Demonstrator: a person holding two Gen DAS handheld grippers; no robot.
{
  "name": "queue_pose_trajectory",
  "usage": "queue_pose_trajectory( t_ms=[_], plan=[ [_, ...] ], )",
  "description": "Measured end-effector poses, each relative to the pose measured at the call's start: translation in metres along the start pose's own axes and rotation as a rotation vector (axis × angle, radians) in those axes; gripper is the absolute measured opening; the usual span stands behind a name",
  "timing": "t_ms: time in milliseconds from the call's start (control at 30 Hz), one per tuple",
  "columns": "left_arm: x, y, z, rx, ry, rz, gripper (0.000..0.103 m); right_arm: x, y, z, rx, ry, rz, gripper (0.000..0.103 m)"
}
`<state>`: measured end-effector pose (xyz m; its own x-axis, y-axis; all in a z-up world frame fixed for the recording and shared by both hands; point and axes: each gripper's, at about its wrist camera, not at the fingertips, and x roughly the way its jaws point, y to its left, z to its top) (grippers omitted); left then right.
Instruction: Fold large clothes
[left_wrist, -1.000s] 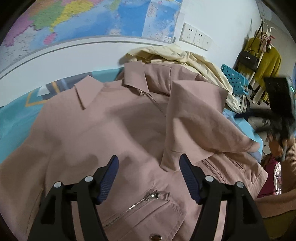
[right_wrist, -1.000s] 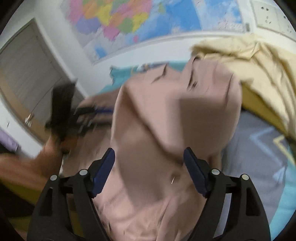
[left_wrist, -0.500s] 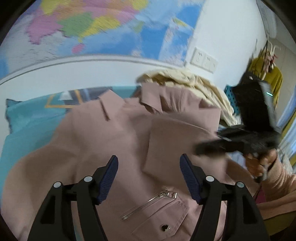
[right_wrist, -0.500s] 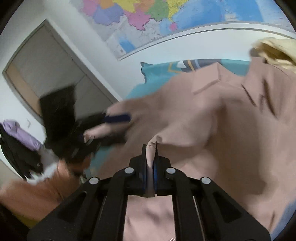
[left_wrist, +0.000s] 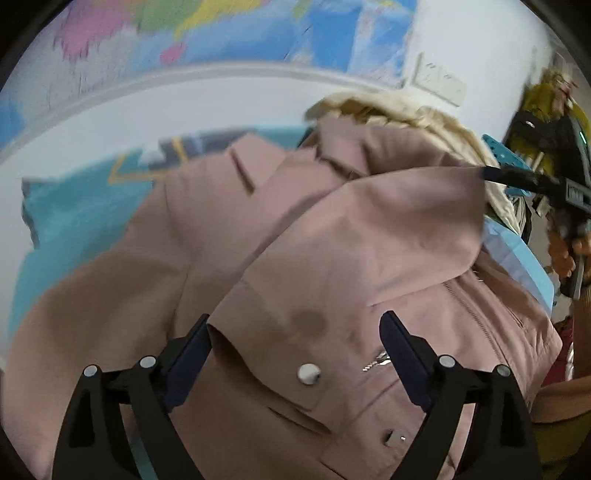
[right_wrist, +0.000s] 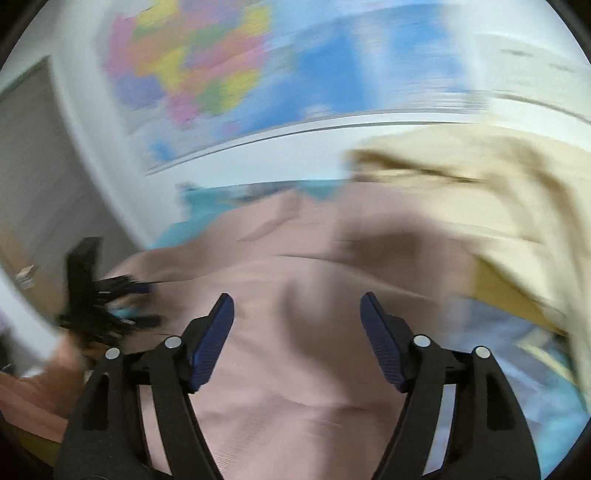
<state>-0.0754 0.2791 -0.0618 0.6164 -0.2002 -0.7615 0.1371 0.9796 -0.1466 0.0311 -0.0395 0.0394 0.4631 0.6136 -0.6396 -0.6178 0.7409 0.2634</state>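
A dusty-pink jacket (left_wrist: 258, 236) lies spread on a teal sheet, collar toward the wall. One sleeve (left_wrist: 369, 236) is folded across its front, its snap cuff lying between my left gripper's (left_wrist: 295, 354) fingers. The left gripper is open and holds nothing. In the right wrist view, which is blurred, the right gripper (right_wrist: 297, 332) is open and empty above the jacket (right_wrist: 303, 332). The right gripper also shows at the right edge of the left wrist view (left_wrist: 517, 177), near the sleeve's fold. The left gripper shows at the left of the right wrist view (right_wrist: 107, 295).
A cream garment (left_wrist: 406, 114) is heaped behind the jacket by the wall. A teal sheet (left_wrist: 74, 214) covers the surface. A world map (left_wrist: 221, 33) hangs on the wall. A blue basket (left_wrist: 509, 158) and hanging clothes (left_wrist: 550, 103) stand at the right.
The right gripper, shut on the sleeve's edge half a second ago, has let go and stands open. The sleeve now lies further across the jacket front. The left gripper stayed open.
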Motion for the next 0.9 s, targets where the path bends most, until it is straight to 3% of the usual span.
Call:
queue_pose_trajectory(
  t_ms=[100, 167, 233, 267, 333, 367, 400, 500, 600, 700, 833, 900],
  plan=[
    [0.017, 0.01, 0.004, -0.031, 0.038, 0.001, 0.061, 0.001, -0.048, -0.019, 0.08, 0.032, -0.131, 0.079],
    [0.029, 0.018, 0.009, -0.05, 0.071, 0.026, 0.025, 0.018, -0.069, -0.029, 0.124, 0.082, -0.108, 0.079],
    [0.035, 0.025, 0.017, -0.067, 0.091, 0.06, 0.008, 0.037, -0.083, -0.034, 0.161, 0.111, -0.062, 0.079],
    [0.037, 0.028, 0.021, -0.077, 0.092, 0.068, 0.005, 0.044, -0.085, -0.034, 0.172, 0.122, -0.037, 0.078],
    [0.036, 0.035, 0.032, -0.084, 0.075, 0.115, 0.004, 0.061, -0.086, -0.032, 0.187, 0.146, -0.003, 0.065],
    [0.035, 0.038, 0.038, -0.081, 0.066, 0.152, 0.004, 0.067, -0.089, -0.029, 0.203, 0.162, 0.03, 0.051],
    [0.034, 0.042, 0.043, -0.08, 0.054, 0.178, 0.004, 0.072, -0.089, -0.024, 0.219, 0.176, 0.055, 0.044],
    [0.031, 0.058, 0.059, -0.121, 0.032, 0.239, 0.004, 0.065, -0.092, -0.011, 0.221, 0.151, 0.062, 0.035],
    [0.036, 0.069, 0.07, -0.127, 0.036, 0.262, 0.004, 0.054, -0.092, 0.003, 0.205, 0.123, 0.054, 0.009],
    [0.05, 0.066, 0.076, -0.091, 0.057, 0.264, 0.004, 0.065, -0.097, 0.006, 0.206, 0.157, -0.019, 0.004],
    [0.063, 0.059, 0.086, -0.059, 0.056, 0.251, 0.005, 0.062, -0.119, 0.006, 0.29, 0.119, -0.057, 0.003],
    [0.073, 0.056, 0.088, -0.039, 0.076, 0.288, 0.009, 0.067, -0.124, 0.0, 0.316, 0.141, -0.063, 0.005]
  ],
)
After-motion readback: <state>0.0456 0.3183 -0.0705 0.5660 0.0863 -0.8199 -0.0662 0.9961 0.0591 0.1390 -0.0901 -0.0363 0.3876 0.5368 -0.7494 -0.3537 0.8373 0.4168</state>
